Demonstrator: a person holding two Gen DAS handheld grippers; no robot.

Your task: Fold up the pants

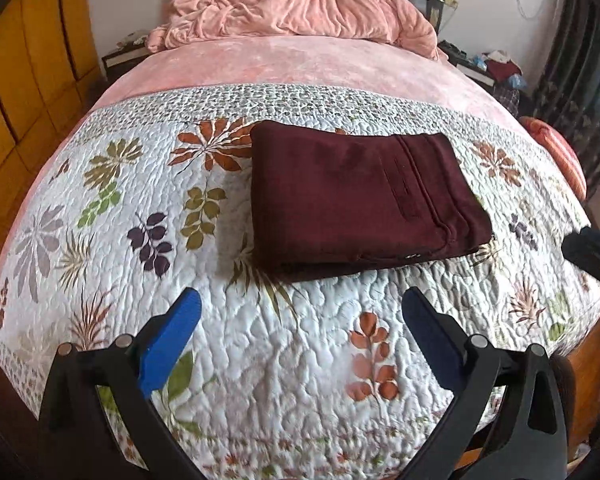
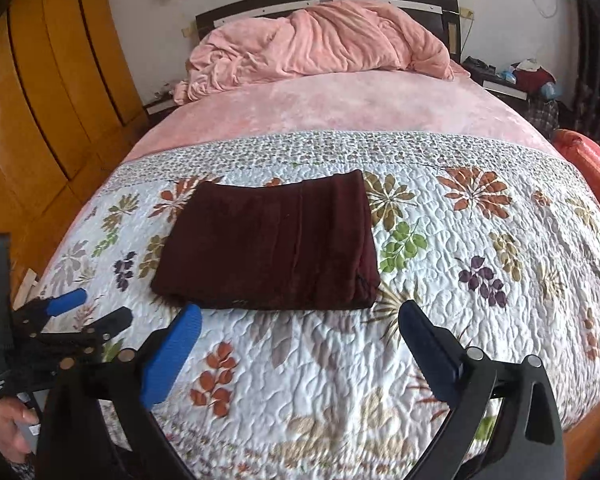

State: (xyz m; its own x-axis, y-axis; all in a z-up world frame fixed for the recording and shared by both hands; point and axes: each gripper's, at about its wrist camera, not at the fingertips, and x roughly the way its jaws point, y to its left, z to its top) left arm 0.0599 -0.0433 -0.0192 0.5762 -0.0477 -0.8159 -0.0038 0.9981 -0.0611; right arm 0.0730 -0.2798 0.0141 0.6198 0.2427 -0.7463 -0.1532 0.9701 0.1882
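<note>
The dark maroon pants (image 1: 360, 200) lie folded into a flat rectangle on the floral quilt (image 1: 260, 360); they also show in the right wrist view (image 2: 272, 244). My left gripper (image 1: 300, 304) is open and empty, held above the quilt just short of the pants' near edge. My right gripper (image 2: 300, 316) is open and empty, just in front of the pants' near edge. The left gripper (image 2: 88, 308) also shows at the left of the right wrist view, and a black part of the right gripper (image 1: 592, 256) shows at the right edge of the left wrist view.
The quilt (image 2: 460, 280) covers the near half of the bed. A crumpled pink blanket (image 1: 300, 4) lies at the headboard. A wooden wardrobe (image 2: 40, 120) stands on the left. Cluttered nightstands (image 2: 512, 80) flank the bed, and an orange cushion (image 2: 588, 168) sits at the right edge.
</note>
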